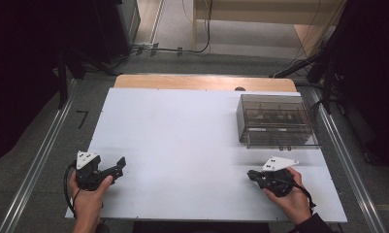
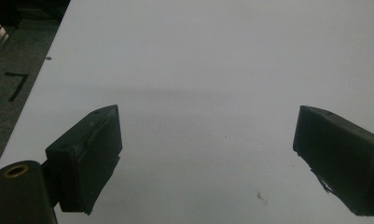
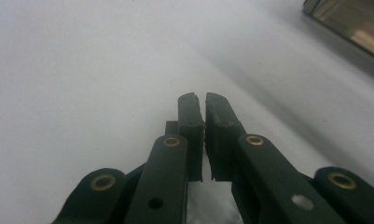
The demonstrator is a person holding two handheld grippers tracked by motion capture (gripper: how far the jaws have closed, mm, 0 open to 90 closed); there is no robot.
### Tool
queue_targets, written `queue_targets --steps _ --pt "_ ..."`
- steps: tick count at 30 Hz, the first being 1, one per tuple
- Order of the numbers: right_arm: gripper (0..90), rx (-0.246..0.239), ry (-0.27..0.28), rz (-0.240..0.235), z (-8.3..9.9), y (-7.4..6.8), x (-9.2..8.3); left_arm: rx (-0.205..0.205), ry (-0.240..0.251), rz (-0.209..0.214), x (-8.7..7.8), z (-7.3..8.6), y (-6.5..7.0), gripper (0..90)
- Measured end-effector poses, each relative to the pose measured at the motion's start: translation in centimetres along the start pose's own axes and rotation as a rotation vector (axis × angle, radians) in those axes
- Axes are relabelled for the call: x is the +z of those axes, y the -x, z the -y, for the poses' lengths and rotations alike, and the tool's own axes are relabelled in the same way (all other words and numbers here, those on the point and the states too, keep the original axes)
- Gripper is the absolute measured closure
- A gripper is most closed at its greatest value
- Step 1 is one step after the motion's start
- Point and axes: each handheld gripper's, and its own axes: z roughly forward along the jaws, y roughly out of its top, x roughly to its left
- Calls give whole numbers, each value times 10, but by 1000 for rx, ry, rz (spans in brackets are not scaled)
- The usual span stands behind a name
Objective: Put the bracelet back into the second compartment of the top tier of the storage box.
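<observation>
Hands rest low on the white table (image 1: 182, 145), one at each near corner, each gripping a black two-jaw tool. On the person's left, the left gripper (image 1: 120, 164) lies near the table's edge with its jaws spread wide and bare tabletop between them; its own view shows the two pads (image 2: 89, 154) well apart and holding nothing. On the other side, the right gripper (image 1: 250, 174) points toward the middle of the table, its jaws brought together pad against pad with nothing caught between them. Just beyond it, near the far right corner, stands a smoky transparent box (image 1: 274, 121), upright, apart from both tools.
</observation>
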Motion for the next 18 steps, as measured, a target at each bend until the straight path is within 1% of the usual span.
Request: queue_targets --steps 4,5,6,8,9,10,15,18 --pt "834 22 40 20 0 4 -9 1 0 2 0 0 0 87" --pt "834 22 40 20 0 4 -9 0 0 1 0 0 0 87" --pt "835 36 58 28 0 7 -13 1 0 2 0 0 0 87" --pt "835 42 65 31 1 7 -16 0 0 2 0 0 0 87" --pt "835 53 75 37 1 9 -20 0 0 2 0 0 0 87" --pt "835 53 75 37 1 9 -20 0 0 3 0 0 0 87" --pt "836 79 117 49 3 13 -30 -1 1 1 0 0 0 87" --pt "837 83 140 53 2 15 -35 -1 0 2 0 0 0 87"
